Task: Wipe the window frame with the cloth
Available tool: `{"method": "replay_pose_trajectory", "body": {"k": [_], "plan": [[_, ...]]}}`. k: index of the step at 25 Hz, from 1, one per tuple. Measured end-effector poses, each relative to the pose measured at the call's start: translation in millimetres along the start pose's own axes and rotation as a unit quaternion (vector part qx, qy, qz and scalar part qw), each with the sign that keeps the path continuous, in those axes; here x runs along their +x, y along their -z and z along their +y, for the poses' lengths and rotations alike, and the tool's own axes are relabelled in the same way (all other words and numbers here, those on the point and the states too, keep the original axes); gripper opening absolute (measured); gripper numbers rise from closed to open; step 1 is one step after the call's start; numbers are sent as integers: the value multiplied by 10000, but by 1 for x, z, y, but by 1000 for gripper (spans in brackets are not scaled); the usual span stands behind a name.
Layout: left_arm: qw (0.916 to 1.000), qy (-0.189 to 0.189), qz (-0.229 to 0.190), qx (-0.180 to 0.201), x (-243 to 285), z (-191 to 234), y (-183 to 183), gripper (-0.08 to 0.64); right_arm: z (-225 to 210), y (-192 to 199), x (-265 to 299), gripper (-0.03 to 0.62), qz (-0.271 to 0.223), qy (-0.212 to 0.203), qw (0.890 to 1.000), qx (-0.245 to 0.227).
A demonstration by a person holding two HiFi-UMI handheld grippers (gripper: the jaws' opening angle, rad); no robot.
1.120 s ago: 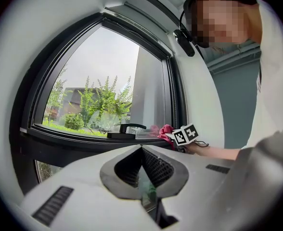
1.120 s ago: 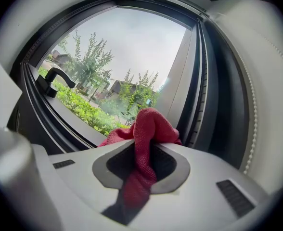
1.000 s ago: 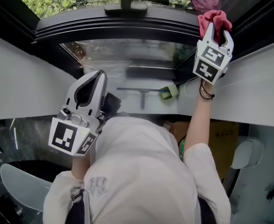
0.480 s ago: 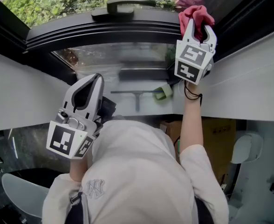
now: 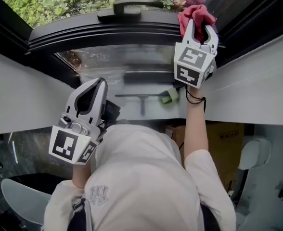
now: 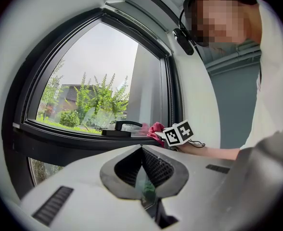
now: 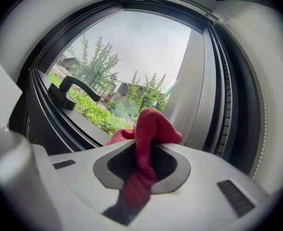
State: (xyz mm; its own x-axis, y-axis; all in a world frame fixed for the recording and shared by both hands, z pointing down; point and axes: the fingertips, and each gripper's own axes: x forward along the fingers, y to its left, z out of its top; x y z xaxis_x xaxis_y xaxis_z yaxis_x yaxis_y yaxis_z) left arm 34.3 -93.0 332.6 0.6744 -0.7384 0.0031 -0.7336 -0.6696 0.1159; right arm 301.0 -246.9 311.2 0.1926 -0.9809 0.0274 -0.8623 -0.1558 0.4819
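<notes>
there it was: the red cloth [image 5: 195, 14], fuzzy and bunched, clamped tight in the right claw [image 5: 198, 28] at the upper right of the head view, up against the dark window frame [image 5: 108, 32]. in the right gripper view the cloth [image 7: 148, 129] ran as a narrow strip between the jaws, then puffed into a rounded fold above the tips. the left claw [image 5: 94, 85] sat at the lower left, jaws together, nothing between them. now the room: the handle [image 5: 127, 6] stood at upper centre, well apart from the cloth, with a bare stretch of frame between them. on the right it was tight, with the frame's corner and its upright just beside the cloth.
</notes>
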Motion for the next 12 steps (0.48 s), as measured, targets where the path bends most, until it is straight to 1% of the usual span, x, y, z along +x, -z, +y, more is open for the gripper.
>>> {"method": "replay_pose_trajectory", "body": {"k": [12], "plan": [[10000,49,-59,12,-8,-1,-2,9,22,-11,-3,69,-2,-144,9999,-64]]}}
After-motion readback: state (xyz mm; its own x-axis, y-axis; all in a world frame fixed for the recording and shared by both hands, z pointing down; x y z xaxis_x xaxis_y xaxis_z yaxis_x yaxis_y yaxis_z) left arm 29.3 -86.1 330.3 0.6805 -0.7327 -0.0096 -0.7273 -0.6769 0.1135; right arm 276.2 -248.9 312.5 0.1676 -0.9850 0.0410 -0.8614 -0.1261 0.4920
